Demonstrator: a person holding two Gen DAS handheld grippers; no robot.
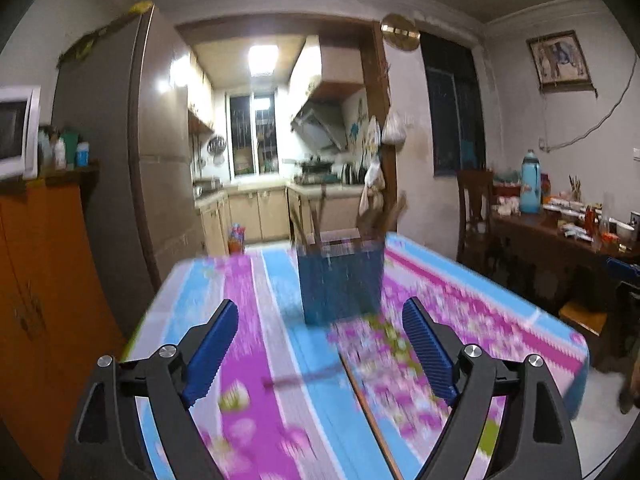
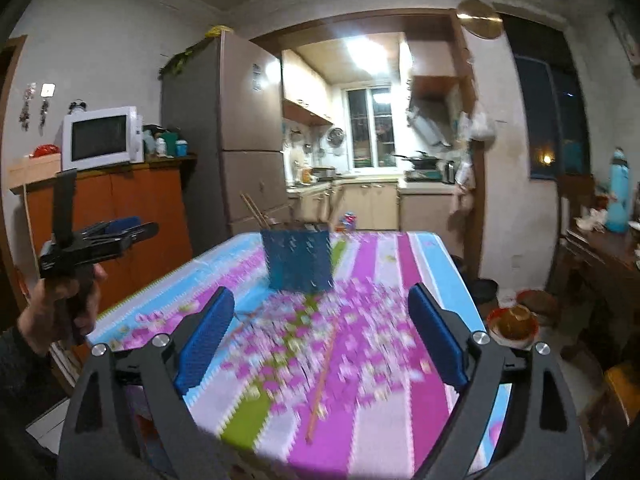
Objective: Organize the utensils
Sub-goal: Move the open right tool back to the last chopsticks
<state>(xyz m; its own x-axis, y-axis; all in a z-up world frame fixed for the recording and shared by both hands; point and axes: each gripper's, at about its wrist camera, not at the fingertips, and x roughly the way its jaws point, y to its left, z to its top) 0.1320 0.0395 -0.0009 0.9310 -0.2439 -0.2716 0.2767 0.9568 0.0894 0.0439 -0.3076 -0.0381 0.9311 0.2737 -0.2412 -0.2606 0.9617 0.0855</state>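
A blue perforated utensil holder stands on the flowered tablecloth with several brown utensils sticking out; it also shows in the right wrist view. A wooden chopstick lies on the cloth, also seen in the right wrist view. A dark thin utensil lies across it, blurred. My left gripper is open and empty above the near table. My right gripper is open and empty above the chopstick. The left gripper in a hand shows at left in the right wrist view.
An orange cabinet with a microwave stands left of the table. A fridge is behind. A side table with a blue flask and a chair are at right. A bowl sits on the floor.
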